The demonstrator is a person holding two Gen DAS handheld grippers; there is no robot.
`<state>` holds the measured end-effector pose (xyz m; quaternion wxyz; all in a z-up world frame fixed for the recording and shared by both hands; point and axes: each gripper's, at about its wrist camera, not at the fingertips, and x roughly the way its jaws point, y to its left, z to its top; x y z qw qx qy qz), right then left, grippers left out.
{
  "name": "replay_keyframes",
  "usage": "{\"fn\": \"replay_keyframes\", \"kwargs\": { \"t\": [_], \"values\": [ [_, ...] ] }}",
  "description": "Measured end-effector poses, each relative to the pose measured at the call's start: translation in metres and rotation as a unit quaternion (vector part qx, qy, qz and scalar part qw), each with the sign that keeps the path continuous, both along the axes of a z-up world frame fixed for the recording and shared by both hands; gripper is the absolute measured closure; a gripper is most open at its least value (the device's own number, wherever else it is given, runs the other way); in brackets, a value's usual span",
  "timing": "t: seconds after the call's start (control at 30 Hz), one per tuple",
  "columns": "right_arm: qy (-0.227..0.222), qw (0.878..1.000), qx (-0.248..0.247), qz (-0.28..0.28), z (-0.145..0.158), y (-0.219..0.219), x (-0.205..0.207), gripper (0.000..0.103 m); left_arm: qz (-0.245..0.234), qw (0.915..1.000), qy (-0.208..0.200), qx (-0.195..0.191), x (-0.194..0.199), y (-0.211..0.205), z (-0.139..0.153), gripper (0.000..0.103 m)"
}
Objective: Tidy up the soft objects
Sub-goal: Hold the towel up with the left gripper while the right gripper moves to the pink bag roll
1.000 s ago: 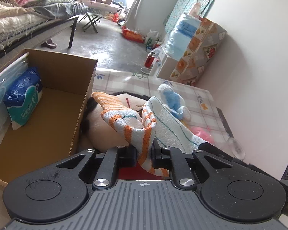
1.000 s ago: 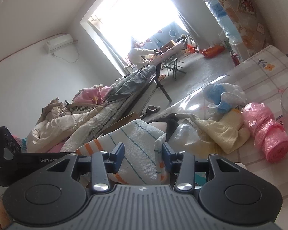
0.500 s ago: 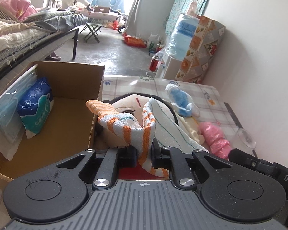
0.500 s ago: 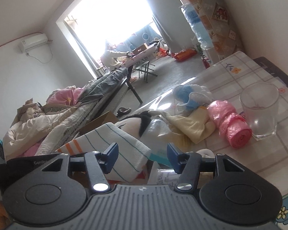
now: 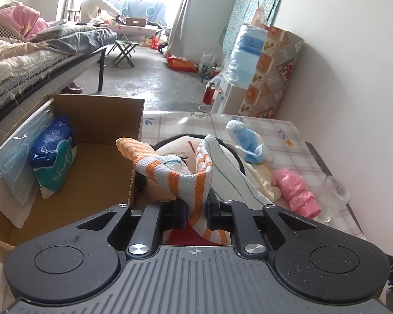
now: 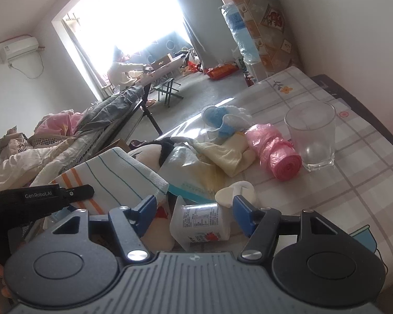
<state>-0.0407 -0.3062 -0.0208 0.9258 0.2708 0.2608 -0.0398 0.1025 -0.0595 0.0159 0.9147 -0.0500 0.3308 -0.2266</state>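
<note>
Left wrist view: my left gripper (image 5: 195,213) pinches the striped towel (image 5: 180,175), cardboard box (image 5: 97,128) at ten o'clock. My right gripper (image 6: 194,210), jaws just widening, holds nothing.

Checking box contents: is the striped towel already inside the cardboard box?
No, the striped towel is clamped in the left gripper beside the cardboard box.

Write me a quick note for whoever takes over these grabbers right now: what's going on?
Left hand-held gripper: shut on the striped towel, held up beside the cardboard box.
Right hand-held gripper: open, jaws just widened, nothing gripped; a small bottle lies between them.
Done: tissue pack stands in the box.
Left on the table: plush toy, blue knit, yellow cloth, pink bag roll. The glass isn't soft.
</note>
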Motion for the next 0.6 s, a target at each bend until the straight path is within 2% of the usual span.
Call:
{"fn": "replay_keyframes", "kwargs": {
  "t": [0.23,0.4,0.6],
  "values": [
    [0.027,1.0,0.003,0.007,-0.012,-0.003,0.0,0.036,0.006,1.0,-0.003,0.005,-0.002,0.002,0.001,0.091],
    [0.048,0.998,-0.028,0.019,-0.018,0.01,-0.006,0.033,0.018,0.9997,-0.006,0.017,-0.004,0.001,-0.001,0.091],
    [0.056,0.997,-0.041,0.016,-0.031,0.007,-0.01,0.029,0.017,0.9994,-0.01,0.029,-0.001,-0.003,-0.001,0.091]
  ]
}}
